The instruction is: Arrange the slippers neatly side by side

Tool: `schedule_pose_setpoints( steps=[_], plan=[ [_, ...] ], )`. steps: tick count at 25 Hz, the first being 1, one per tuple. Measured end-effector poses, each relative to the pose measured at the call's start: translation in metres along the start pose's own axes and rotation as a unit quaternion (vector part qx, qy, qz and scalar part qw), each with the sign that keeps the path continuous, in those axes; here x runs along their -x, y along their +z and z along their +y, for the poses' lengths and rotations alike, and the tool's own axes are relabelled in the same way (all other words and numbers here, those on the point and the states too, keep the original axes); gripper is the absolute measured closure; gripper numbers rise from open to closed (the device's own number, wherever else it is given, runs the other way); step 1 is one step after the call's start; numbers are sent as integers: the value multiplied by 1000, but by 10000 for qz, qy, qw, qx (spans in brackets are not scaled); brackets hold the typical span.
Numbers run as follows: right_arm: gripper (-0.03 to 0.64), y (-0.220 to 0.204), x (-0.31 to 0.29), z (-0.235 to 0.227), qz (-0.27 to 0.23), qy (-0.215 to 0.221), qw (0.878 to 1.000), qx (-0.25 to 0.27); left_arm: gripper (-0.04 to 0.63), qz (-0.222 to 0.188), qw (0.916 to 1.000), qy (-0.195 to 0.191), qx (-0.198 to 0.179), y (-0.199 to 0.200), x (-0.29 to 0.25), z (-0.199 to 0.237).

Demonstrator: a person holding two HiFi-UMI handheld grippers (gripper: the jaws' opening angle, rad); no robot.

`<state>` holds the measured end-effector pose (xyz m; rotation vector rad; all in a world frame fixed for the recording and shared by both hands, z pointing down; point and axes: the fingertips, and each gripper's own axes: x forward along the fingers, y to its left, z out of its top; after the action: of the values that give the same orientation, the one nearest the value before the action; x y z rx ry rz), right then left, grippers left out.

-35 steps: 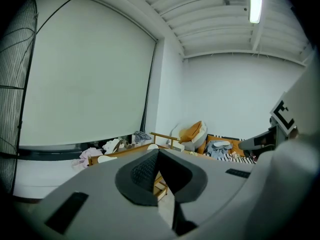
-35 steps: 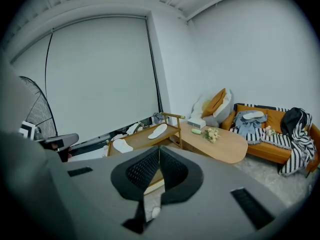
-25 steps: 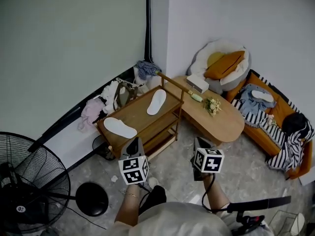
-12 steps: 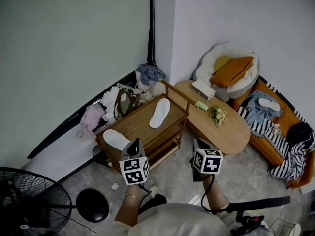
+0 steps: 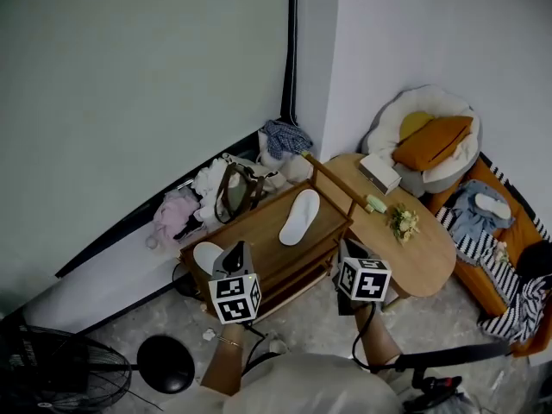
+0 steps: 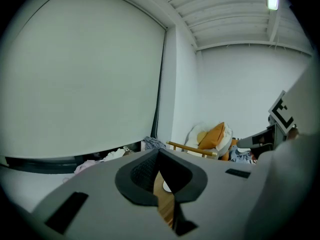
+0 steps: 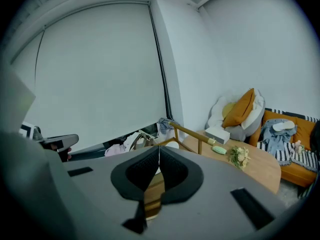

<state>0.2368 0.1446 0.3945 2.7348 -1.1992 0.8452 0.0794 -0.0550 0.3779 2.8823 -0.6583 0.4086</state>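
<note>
Two white slippers lie apart on top of a low wooden shelf cart (image 5: 259,231). One slipper (image 5: 300,216) lies near the cart's far right end. The other slipper (image 5: 206,255) lies at the near left corner, partly hidden behind my left gripper (image 5: 233,250). That gripper hovers over this corner, jaws shut and empty (image 6: 159,151); through the gap under its pads a bit of white slipper (image 6: 166,186) shows. My right gripper (image 5: 348,247) hangs by the cart's near right end, shut on nothing (image 7: 159,148).
An oval wooden table (image 5: 427,261) with a tissue box and flowers adjoins the cart's right. Behind are a cushion seat (image 5: 431,136) and an orange sofa (image 5: 517,270) with clothes. A clothes pile and bag (image 5: 231,188) lie by the wall. A fan's base (image 5: 164,362) stands near left.
Both grippers have moved forward to the cart, which now sits closer in the head view. The near left slipper has become partly covered by the left gripper. Both stay shut.
</note>
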Motion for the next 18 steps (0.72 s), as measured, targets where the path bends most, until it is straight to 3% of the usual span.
schedule_pose_setpoints(
  steps=[11, 18],
  plan=[
    [583, 6, -50, 12, 385, 293, 9986, 224, 578, 284, 9982, 417, 332, -19, -20, 25],
    [583, 33, -107, 31, 472, 954, 9924, 617, 578, 226, 9929, 1053, 515, -16, -37, 37]
  ],
)
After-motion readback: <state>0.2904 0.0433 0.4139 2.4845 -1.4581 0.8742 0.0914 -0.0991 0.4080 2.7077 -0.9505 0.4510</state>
